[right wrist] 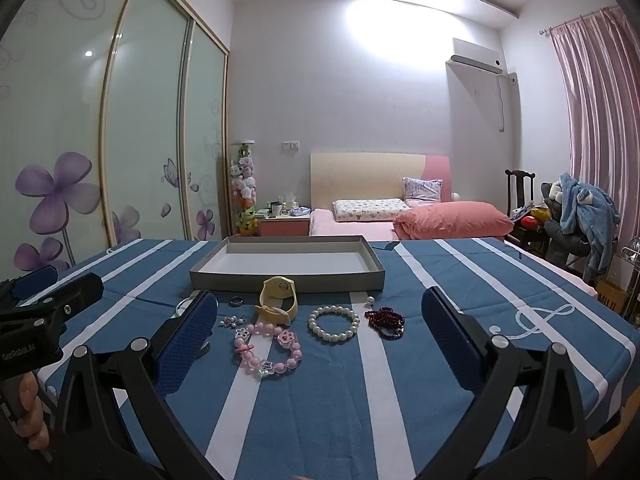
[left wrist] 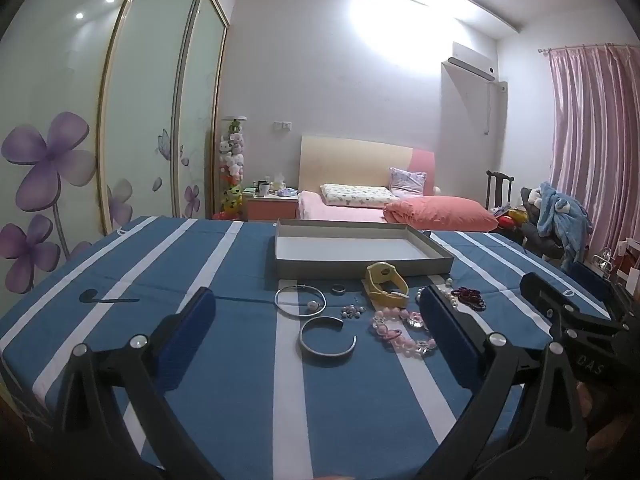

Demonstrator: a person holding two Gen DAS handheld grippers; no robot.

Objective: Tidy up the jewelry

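Note:
An empty grey tray (left wrist: 360,270) (right wrist: 288,283) stands on the blue striped tablecloth. In front of it lie a yellow watch (left wrist: 386,285) (right wrist: 277,300), a silver cuff (left wrist: 327,337), a thin silver bangle (left wrist: 299,301), a small ring (left wrist: 338,288) (right wrist: 236,300), a pink bead bracelet (left wrist: 402,332) (right wrist: 267,347), a white pearl bracelet (right wrist: 334,323) and a dark red bead bracelet (left wrist: 469,298) (right wrist: 385,322). My left gripper (left wrist: 316,312) is open above the silver pieces. My right gripper (right wrist: 320,312) is open above the bead bracelets. Both are empty.
A bed (left wrist: 360,204) with pink pillows stands behind the table. A wardrobe with flower doors (left wrist: 60,140) is at the left. A chair heaped with clothes (right wrist: 576,216) and pink curtains are at the right. The right gripper's body shows in the left wrist view (left wrist: 576,320).

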